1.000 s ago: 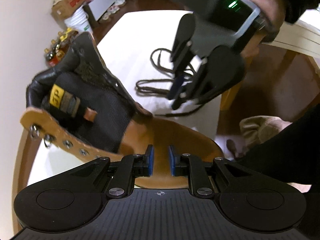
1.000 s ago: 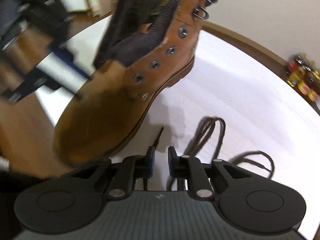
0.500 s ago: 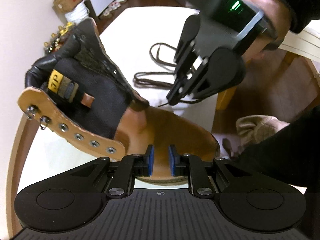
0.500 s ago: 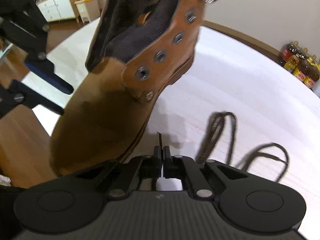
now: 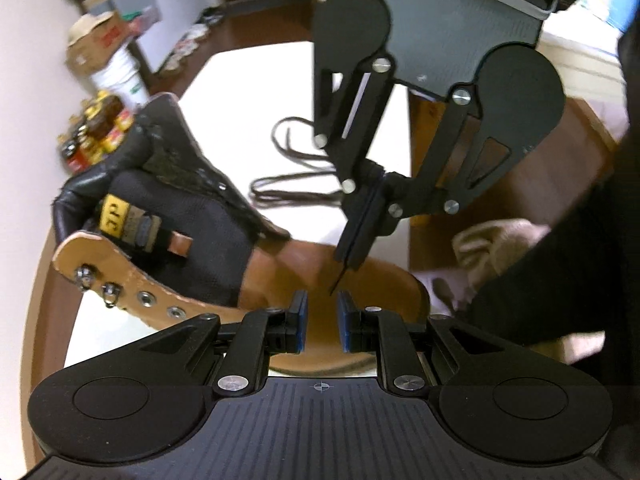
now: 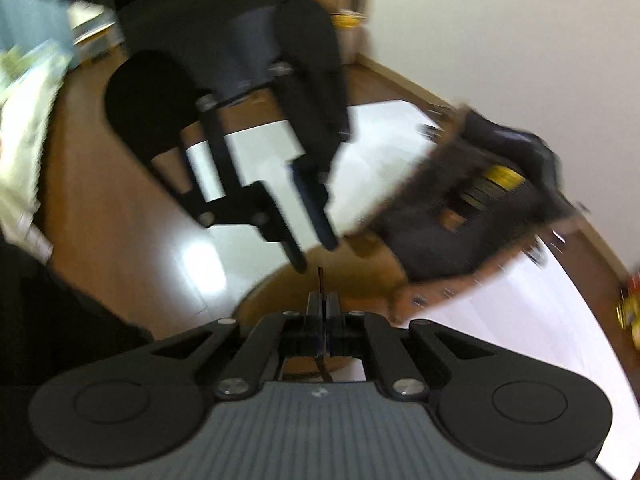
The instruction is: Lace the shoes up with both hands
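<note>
A tan leather boot (image 5: 280,268) with a black tongue and metal eyelets lies on the white table (image 5: 248,72); it shows blurred in the right wrist view (image 6: 460,216). My right gripper (image 6: 322,300) is shut on the tip of a dark brown lace (image 6: 319,276). In the left wrist view the right gripper (image 5: 352,258) hangs over the boot's toe, the lace tip (image 5: 336,284) pointing down between my left fingers. My left gripper (image 5: 322,312) is open, just above the toe. The rest of the lace (image 5: 296,176) lies looped on the table.
Bottles (image 5: 96,128) stand on the floor by the wall, with a white bucket (image 5: 118,80) and a cardboard box (image 5: 98,40) behind. A beige cloth (image 5: 496,244) lies right of the boot. The table's edge runs along a wooden floor (image 6: 120,208).
My right gripper shut on the lace tip, lifted it off the table and swung over the boot's toe toward my left gripper. My left gripper stayed open.
</note>
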`<state>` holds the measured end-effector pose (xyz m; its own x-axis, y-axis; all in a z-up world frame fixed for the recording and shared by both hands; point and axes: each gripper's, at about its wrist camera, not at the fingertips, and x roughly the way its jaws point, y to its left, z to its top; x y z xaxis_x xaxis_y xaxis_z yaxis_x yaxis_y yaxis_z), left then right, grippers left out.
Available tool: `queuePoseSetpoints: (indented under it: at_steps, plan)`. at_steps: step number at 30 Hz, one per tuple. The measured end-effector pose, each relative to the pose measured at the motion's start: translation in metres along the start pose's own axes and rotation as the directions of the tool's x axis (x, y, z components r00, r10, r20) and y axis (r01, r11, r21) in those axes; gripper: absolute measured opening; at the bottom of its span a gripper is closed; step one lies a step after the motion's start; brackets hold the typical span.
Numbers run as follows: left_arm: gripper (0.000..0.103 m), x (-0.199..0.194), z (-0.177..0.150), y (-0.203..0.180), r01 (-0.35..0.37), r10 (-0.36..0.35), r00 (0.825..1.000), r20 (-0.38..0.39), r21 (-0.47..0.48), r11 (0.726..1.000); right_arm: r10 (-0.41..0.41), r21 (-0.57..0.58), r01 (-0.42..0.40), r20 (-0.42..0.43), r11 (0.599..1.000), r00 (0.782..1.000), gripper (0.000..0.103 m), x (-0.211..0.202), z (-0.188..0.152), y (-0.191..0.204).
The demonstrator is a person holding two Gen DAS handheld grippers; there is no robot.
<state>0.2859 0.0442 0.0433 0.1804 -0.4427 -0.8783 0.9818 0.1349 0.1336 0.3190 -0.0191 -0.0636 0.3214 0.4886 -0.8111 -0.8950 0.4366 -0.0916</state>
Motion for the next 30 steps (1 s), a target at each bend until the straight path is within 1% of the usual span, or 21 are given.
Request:
queuePoseSetpoints:
  at_steps: [2,6,10,12,13,15,17,20,21,22,23,24,25,26,27,28,29,30]
  plan:
    - [0.017,0.002,-0.003,-0.003,0.017,-0.017,1.0,-0.005,0.017,1.0,0.018,-0.045,-0.018,0.0,0.999,1.0,0.002,-0.001,0.002,0.004]
    - [0.017,0.005,-0.007,-0.007,0.053,-0.053,0.999,-0.002,0.039,0.998,0.026,-0.083,-0.026,-0.001,0.996,1.0,0.002,-0.007,0.006,0.004]
    - [0.017,0.009,-0.008,-0.006,0.062,-0.062,0.998,-0.004,0.053,0.997,0.033,-0.12,-0.033,-0.006,0.992,0.999,0.002,-0.004,0.007,0.005]
    - [0.013,0.009,-0.008,-0.002,0.089,-0.089,0.996,-0.001,0.04,0.995,0.038,-0.133,-0.039,-0.006,0.99,0.999,0.002,-0.008,0.007,0.008]
    - [0.006,0.01,-0.008,0.0,0.103,-0.103,0.995,0.0,0.034,0.994,0.039,-0.139,-0.04,-0.006,0.99,0.999,0.002,-0.007,0.008,0.008]
    - [0.004,0.012,-0.007,0.003,0.118,-0.118,0.993,-0.003,0.019,0.993,0.039,-0.142,-0.039,0.0,0.989,0.999,0.002,-0.009,0.009,0.008]
    - [0.002,0.013,-0.008,0.005,0.114,-0.114,0.994,-0.003,0.006,0.994,0.038,-0.136,-0.037,0.003,0.99,0.999,0.002,-0.009,0.009,0.007]
    - [0.002,0.011,-0.008,0.008,0.111,-0.111,0.994,0.003,-0.033,0.993,0.04,-0.062,-0.039,0.01,0.997,0.999,0.003,-0.012,0.007,0.001]
    - [0.002,0.011,-0.009,0.009,0.105,-0.105,0.994,0.0,-0.049,0.993,0.043,0.038,-0.043,0.01,0.998,0.999,0.003,-0.015,0.004,-0.006]
    - [0.002,0.011,-0.01,0.009,0.104,-0.104,0.995,-0.003,-0.059,0.993,0.045,0.157,-0.046,0.01,0.987,0.999,0.003,-0.017,0.0,-0.014]
    - [0.002,0.01,-0.011,0.01,0.103,-0.104,0.995,-0.007,-0.072,0.992,0.044,0.222,-0.045,0.01,0.974,0.999,0.004,-0.018,-0.003,-0.019]
    - [0.002,0.01,-0.013,0.01,0.099,-0.1,0.995,-0.01,-0.082,0.992,0.049,0.382,-0.052,0.018,0.923,0.999,0.004,-0.022,-0.012,-0.028]
    - [0.002,0.009,-0.015,0.009,0.094,-0.095,0.995,-0.014,-0.091,0.991,0.059,0.542,-0.066,0.031,0.838,0.998,0.009,-0.025,-0.023,-0.038]
    - [0.002,0.008,-0.016,0.009,0.088,-0.09,0.996,-0.017,-0.1,0.991,0.066,0.614,-0.076,0.039,0.786,0.997,0.011,-0.026,-0.029,-0.042]
    - [0.002,0.006,-0.018,0.009,0.083,-0.085,0.996,-0.015,-0.104,0.991,0.079,0.721,-0.097,0.059,0.686,0.995,0.011,-0.027,-0.04,-0.046]
    - [0.002,0.004,-0.019,0.009,0.077,-0.079,0.997,-0.011,-0.107,0.991,0.094,0.848,-0.135,0.101,0.513,0.99,0.011,-0.026,-0.056,-0.049]
    - [0.002,0.002,-0.021,0.009,0.078,-0.078,0.997,-0.002,-0.112,0.991,0.096,0.9,-0.159,0.131,0.407,0.987,0.014,-0.025,-0.065,-0.049]
    - [0.002,-0.001,-0.023,0.009,0.08,-0.079,0.997,0.007,-0.114,0.99,0.095,0.928,-0.18,0.157,0.326,0.983,0.015,-0.023,-0.071,-0.049]
